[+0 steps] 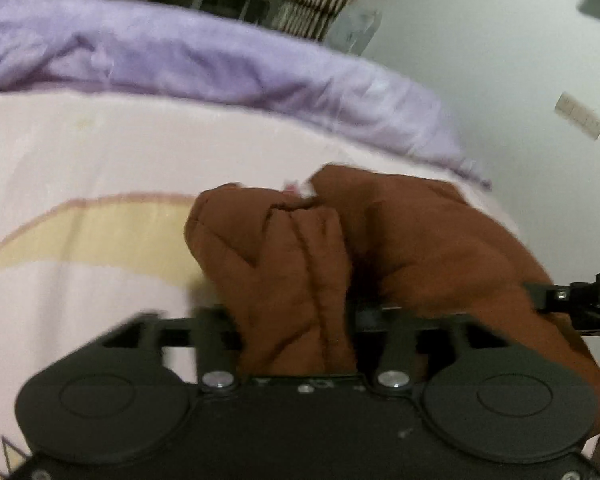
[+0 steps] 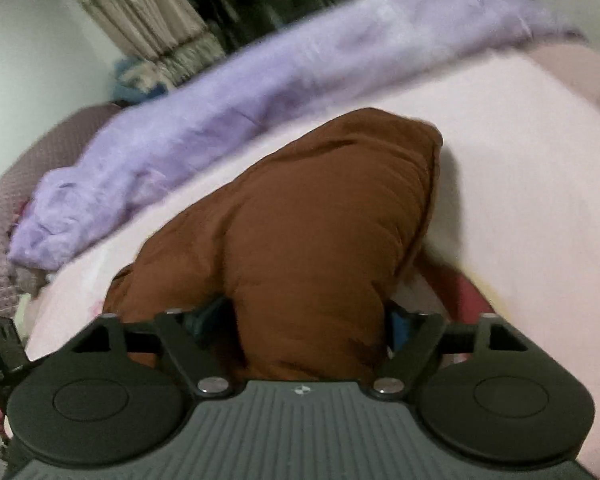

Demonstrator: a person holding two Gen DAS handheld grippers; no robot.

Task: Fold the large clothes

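The left wrist view showed a white tag (image 1: pixel 303 191) at a gap in the brown garment (image 1: pixel 400 248) and a yellow arc printed on the pale pink bedsheet (image 1: pixel 100 152); the right wrist view showed neither, only a smooth brown mound (image 2: pixel 320 220). A lilac blanket (image 1: pixel 180 56) lay along the far side in both. The garment sat bunched on the sheet, running back between the fingers of the left gripper (image 1: pixel 296 320) and the right gripper (image 2: pixel 308 320). The right jaws stood wide with cloth filling the gap. The left stood partly apart; whether either pressed the cloth could not be told. Fingertips were buried in fabric, and motion blur softened every edge.
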